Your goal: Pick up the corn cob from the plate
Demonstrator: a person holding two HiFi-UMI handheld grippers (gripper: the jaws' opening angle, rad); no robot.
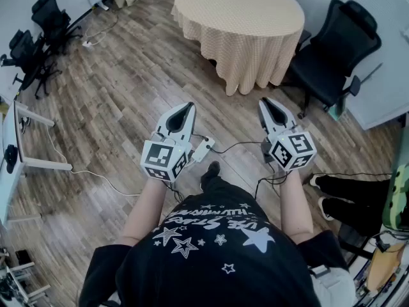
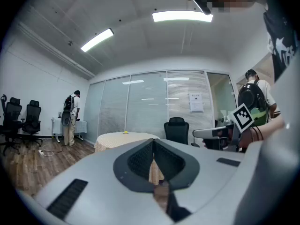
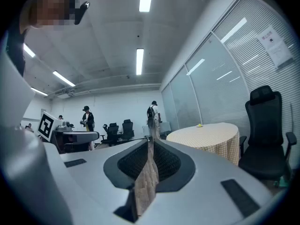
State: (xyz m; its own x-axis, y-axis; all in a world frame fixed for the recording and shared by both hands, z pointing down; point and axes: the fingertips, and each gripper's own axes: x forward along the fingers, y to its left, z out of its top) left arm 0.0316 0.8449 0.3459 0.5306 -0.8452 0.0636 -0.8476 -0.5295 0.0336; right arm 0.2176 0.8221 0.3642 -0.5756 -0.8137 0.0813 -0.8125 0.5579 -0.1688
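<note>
A round table [image 1: 239,24] under a pale yellow checked cloth stands a few steps ahead across the wooden floor. On it lies a small yellow thing [image 2: 125,132], also showing in the right gripper view [image 3: 199,124]; it is too small to identify, and I make out no plate. My left gripper [image 1: 186,107] and right gripper [image 1: 267,102] are held level at waist height, side by side, pointing towards the table and far short of it. The left gripper [image 2: 153,142] and the right gripper [image 3: 150,142] each have their jaws shut together with nothing between them.
A black office chair [image 1: 339,43] stands right of the table, and more chairs [image 1: 38,37] at the far left. A white desk [image 1: 13,146] and floor cables [image 1: 96,178] lie to my left. Someone's legs [image 1: 345,197] are close on my right. Other people [image 3: 153,118] stand farther off.
</note>
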